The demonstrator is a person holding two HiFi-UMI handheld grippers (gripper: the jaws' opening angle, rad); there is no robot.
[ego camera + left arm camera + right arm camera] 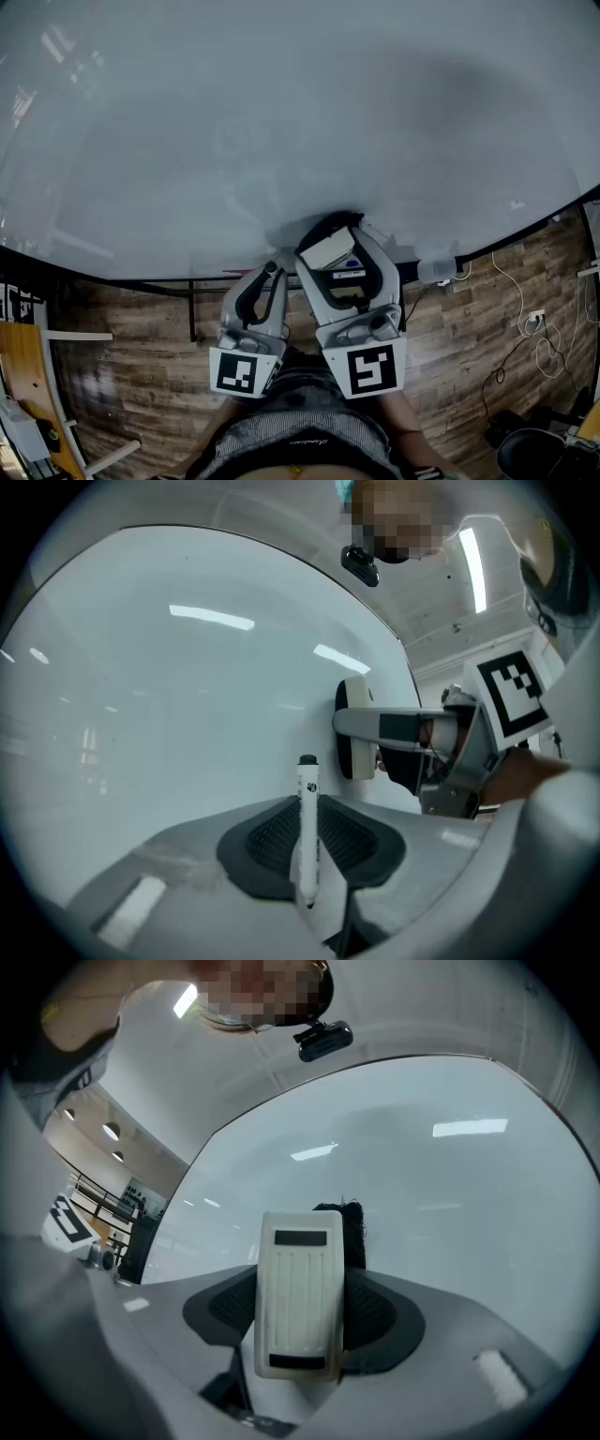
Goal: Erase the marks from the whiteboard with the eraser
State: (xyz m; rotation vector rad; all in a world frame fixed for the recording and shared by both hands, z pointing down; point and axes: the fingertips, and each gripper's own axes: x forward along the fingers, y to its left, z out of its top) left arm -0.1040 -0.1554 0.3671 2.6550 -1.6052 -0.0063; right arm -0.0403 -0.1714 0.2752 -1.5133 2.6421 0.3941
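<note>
The whiteboard fills most of the head view; I make out no distinct marks on it, only faint grey smudging. My right gripper is shut on a white eraser near the board's lower edge. In the right gripper view the eraser stands between the jaws, its black felt turned toward the board. My left gripper is just left of it, shut on a white marker with a black cap. The left gripper view also shows the right gripper and eraser at the board.
A dark rail runs along the board's lower edge, with a white object on it at the right. Below is wooden flooring with white cables and a wall socket at the right, and a wooden desk edge at the left.
</note>
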